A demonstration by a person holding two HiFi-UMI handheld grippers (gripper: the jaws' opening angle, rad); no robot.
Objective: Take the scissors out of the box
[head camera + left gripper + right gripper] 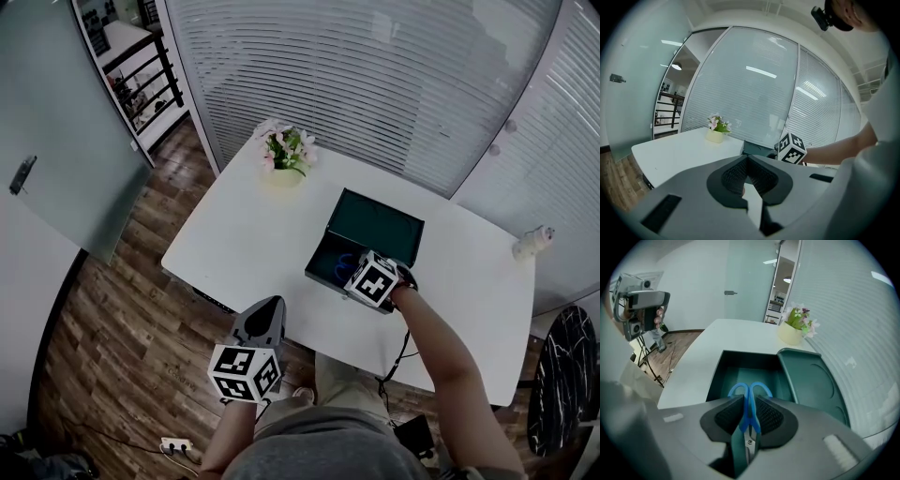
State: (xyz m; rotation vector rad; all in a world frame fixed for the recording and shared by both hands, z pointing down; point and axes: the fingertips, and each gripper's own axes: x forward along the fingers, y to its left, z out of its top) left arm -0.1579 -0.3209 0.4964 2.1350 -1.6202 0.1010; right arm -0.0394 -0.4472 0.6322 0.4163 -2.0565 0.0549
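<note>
Your right gripper (749,398) has its jaws closed on the shanks of the blue scissors (751,414), whose handle loops point to 12 o'clock over the inside of the open green box (740,363). Your left gripper (747,160) has its jaws closed on nothing, off the near edge of the table (234,234), at about 7 o'clock from the box.

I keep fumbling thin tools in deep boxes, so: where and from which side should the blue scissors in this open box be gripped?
Grip the scissors on the narrow neck just below the two blue loops, coming down through the open top of the box. The neck is slim enough for the pads; the right gripper holds them there now.
</note>
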